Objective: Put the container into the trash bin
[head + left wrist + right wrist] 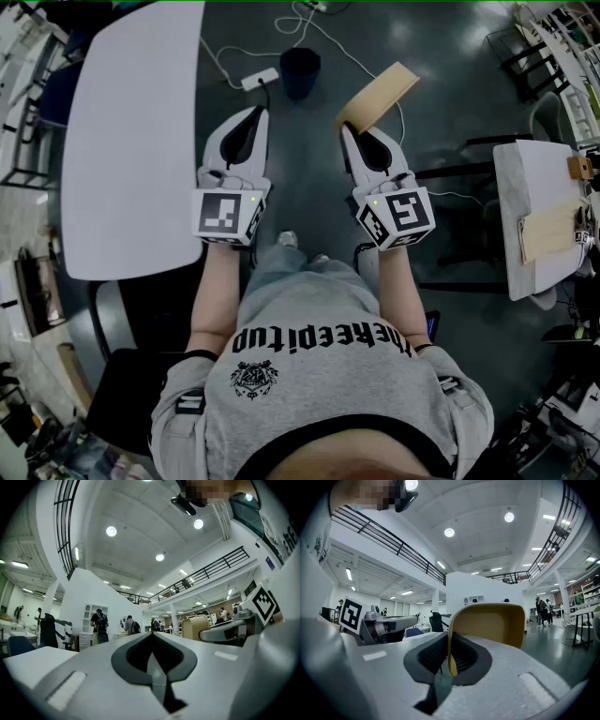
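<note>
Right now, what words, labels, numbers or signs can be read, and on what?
"THEKEEPITUP", upside down, some letters unsure: shirt.
Emblem under it: too small to read.
Left cube, right cube: square markers only, no words.
Blue wall sign: too small to read.
Container: no print visible.

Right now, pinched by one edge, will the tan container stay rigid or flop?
Probably stiff enough: the container juts out of the right gripper by one wall without sagging. Likely light, since that thin-rim pinch carries it. Its thin wall may crush or pivot if swung hard toward the trash bin.
</note>
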### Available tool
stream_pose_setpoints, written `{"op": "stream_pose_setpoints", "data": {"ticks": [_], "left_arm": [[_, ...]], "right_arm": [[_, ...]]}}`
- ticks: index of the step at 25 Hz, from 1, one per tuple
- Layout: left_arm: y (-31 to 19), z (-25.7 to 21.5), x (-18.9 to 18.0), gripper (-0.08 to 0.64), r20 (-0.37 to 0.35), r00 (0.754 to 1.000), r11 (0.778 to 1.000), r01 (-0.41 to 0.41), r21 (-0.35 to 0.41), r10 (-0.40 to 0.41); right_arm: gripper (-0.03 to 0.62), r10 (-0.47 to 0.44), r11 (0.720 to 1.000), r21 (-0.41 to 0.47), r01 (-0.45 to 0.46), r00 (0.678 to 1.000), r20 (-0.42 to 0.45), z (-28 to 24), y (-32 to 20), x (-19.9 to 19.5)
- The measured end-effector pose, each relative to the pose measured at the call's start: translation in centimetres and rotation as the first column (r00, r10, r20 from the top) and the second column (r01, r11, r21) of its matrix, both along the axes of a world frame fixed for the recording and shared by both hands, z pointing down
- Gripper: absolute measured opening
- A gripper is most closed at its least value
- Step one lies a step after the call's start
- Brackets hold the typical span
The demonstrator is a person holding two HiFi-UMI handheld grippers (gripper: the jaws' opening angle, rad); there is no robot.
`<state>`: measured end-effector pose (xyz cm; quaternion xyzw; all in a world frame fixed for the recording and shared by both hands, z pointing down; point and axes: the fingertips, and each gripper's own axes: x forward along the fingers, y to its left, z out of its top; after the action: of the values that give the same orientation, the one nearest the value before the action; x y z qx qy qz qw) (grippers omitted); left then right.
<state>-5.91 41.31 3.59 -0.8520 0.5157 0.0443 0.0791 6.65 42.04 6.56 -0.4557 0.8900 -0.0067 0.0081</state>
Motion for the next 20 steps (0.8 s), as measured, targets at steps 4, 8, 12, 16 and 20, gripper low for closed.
{"op": "stream_pose_setpoints", "data": {"ticks": [4,8,12,16,20], "left_arm": [[-0.9,-0.1,-0.3,0.02,0.0,1.0,1.0,-0.005,0.006,0.005],[-1.6,-0.2,-0.4,0.02,-0.003,1.0,1.0,-0.008,0.007,0.008],[-2.6,-0.2,-0.8,0.02,-0.004,1.0,1.0,-0.009,0.008,0.009],[-3.9,-0.3,-1.4,0.02,-0.003,1.0,1.0,-0.014,0.013,0.014],[-5.2,-0.4,-2.4,0.02,0.001,1.0,0.999,-0.025,0.022,0.025]], "right_arm": [[0.017,0.0,1.0,0.006,0.0,1.0,-0.001,-0.2,-0.8,-0.5],[0.017,0.006,1.0,0.008,-0.006,1.0,-0.002,-0.2,-1.5,-0.6],[0.017,0.009,1.0,0.009,-0.009,1.0,0.0,-0.1,-2.5,-0.9],[0.017,0.029,1.0,0.008,-0.029,1.0,0.005,-0.1,-3.9,-1.3],[0.018,0.046,0.999,0.003,-0.046,0.999,0.025,0.0,-5.0,-2.0]]}}
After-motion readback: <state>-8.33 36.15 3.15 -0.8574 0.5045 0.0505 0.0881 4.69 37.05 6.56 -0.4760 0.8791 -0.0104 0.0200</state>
